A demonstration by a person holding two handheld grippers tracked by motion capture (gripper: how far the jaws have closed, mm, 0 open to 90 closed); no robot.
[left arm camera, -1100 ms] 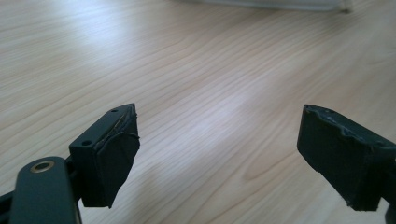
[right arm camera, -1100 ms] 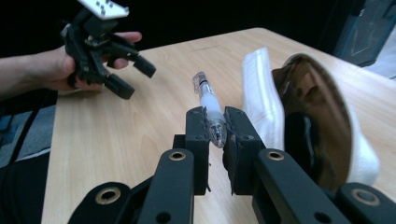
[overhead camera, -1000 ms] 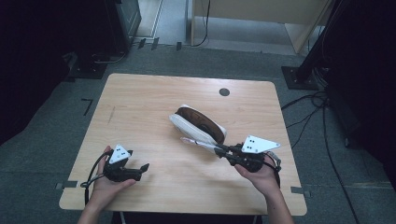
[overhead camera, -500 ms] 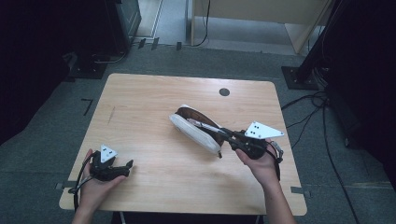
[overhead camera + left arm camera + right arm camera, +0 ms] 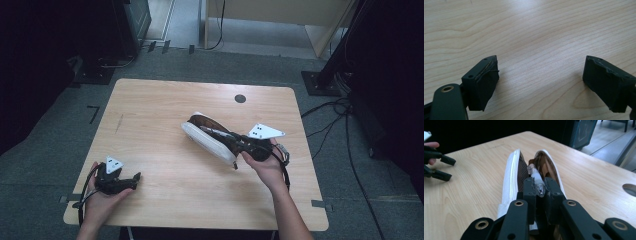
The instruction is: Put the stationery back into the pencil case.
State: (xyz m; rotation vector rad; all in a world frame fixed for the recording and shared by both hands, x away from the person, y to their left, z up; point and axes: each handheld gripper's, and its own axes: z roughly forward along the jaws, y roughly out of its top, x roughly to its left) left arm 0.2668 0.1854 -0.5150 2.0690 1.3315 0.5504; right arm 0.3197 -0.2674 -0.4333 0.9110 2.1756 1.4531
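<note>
A white pouch point(image 5: 209, 141) lies on the pale wooden table point(image 5: 150, 115), right of centre and slanting. It is long, soft and boat-shaped — a ribbed white fabric outside, a brown mesh lining inside, its mouth gaping. The right gripper point(image 5: 235, 144) is at that mouth, its black jaws clamped tight on a clear plastic pen point(image 5: 537, 182). The pen's rounded, glossy barrel stands between the pads, and its far end reaches in between the pouch's two walls. A grey three-cornered plate rides on top of this gripper, above the person's right hand point(image 5: 264, 167).

The left gripper point(image 5: 134, 178) sits near the table's front left corner, well apart from the pouch. Its jaws stand wide apart with nothing between them — bare wood grain lies below. The matte black pads point(image 5: 486, 82) are blocky, with ragged, frayed edges. The table top has rounded corners and a small dark round hole point(image 5: 240, 98) near its far edge.
</note>
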